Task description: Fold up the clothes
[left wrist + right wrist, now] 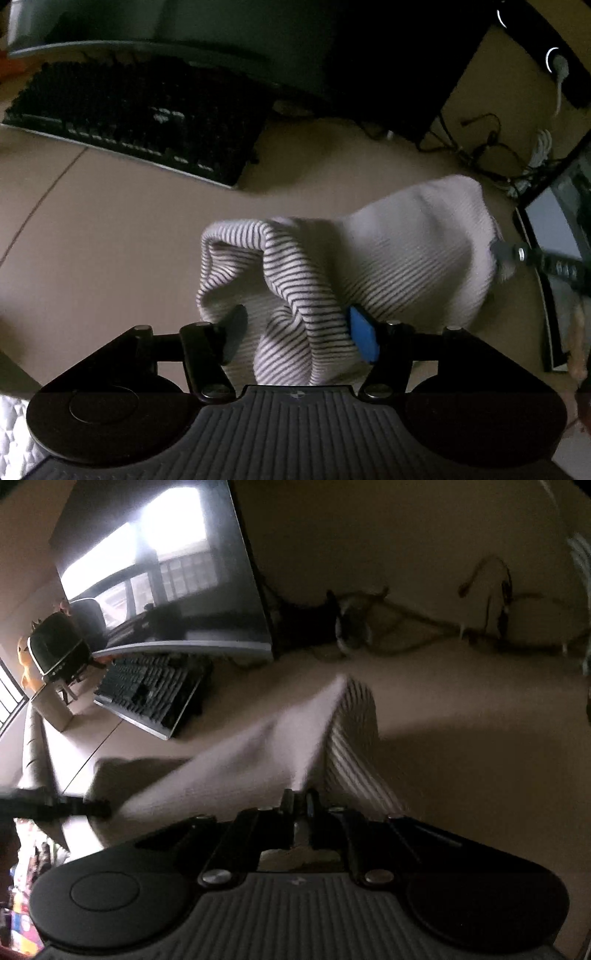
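Observation:
A white garment with thin dark stripes (332, 266) hangs bunched above the beige desk (110, 240). My left gripper (299, 328) is open, its black finger left and blue-padded finger right, with striped cloth bunched between them. The right gripper's tip (517, 254) grips the cloth's far right corner. In the right wrist view my right gripper (299, 801) is shut on the garment (258, 753), which stretches left toward the left gripper (74, 806). The view is blurred.
A black keyboard (140, 118) lies at the back left under a monitor (166, 572). Tangled cables (487, 147) lie at the back right by a dark box (399, 81). A second screen (554, 229) stands at the right edge.

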Demonstrator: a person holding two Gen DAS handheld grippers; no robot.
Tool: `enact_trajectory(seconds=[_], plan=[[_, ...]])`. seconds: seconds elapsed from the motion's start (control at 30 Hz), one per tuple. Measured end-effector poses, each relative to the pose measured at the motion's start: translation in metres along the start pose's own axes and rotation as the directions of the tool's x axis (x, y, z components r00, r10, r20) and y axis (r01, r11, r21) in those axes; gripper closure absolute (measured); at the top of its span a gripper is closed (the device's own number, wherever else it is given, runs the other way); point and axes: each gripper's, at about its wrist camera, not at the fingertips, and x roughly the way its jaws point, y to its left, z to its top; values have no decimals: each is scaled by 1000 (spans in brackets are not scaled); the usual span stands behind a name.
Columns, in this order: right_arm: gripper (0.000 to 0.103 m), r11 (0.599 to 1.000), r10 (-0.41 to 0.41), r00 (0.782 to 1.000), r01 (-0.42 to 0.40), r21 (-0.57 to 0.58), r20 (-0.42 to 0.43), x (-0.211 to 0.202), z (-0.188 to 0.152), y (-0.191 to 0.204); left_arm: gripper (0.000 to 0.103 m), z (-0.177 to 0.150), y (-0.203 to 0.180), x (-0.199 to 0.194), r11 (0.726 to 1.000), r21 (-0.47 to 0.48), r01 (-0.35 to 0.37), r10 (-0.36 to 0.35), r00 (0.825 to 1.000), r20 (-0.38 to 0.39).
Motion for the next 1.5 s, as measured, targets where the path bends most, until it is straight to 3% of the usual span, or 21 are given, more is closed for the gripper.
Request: enact_trajectory(seconds=[0.1,0.17,0.27,0.37,0.4,0.43,0.5,0.57,0.8,0.87,0.9,0.97,1.0,1.13,1.3,1.4,1.5], plan=[[99,998,-42,998,44,-41,51,0,9,2,25,-2,-2,7,999,15,40,-39,999,-30],[99,995,-81,996,83,-53,38,9,10,-3,24,-4,-6,20,999,28,27,-25,998,-63],[99,995,-96,994,98,22,-54,27,1,-21,35,-12,-10,38,999,32,-30,34,991,-131],[95,998,-52,994,56,36,-92,25,1,-27,42,-18,-7,40,999,43,-30,34,994,-102],[83,999,-45,995,48,21,-92,22,4,-26,42,-17,-5,40,999,46,-23,27,995,-95],[60,999,-35,995,36,13,-89,19,8,-27,44,-17,-3,41,999,48,-15,19,996,-89],[38,1000,0,997,1,23,-74,18,13,-29,49,-16,0,42,999,53,1,3,997,-76],[36,999,33,997,-31,28,-63,24,14,-29,52,-15,6,40,999,31,25,-23,998,-64],[37,999,-6,1000,5,-44,-11,40,-10,-22,67,-10,20,37,996,-32,82,-84,995,-45],[49,996,-14,1000,15,-90,17,41,-15,-17,68,-8,18,36,996,-2,86,-86,996,-39],[63,994,-15,1000,17,-107,27,43,-17,-16,71,-6,16,36,996,19,85,-85,996,-34],[76,992,-9,999,14,-122,40,43,-16,-15,73,-5,14,35,996,35,87,-86,996,-30],[89,992,1,999,5,-125,44,41,-13,-13,74,-4,13,34,995,38,88,-87,996,-27],[90,983,-4,998,16,-184,67,36,-4,-5,74,-10,13,32,994,31,101,-100,995,-22],[89,985,-25,1000,26,-172,7,54,-3,-6,67,-17,14,38,997,21,78,-77,997,-12],[89,974,-51,999,48,-221,-9,59,-2,0,53,-9,21,42,995,-34,96,-97,995,-28],[89,965,-65,997,55,-256,-31,60,1,4,53,0,32,47,984,-123,127,-136,988,-69]])
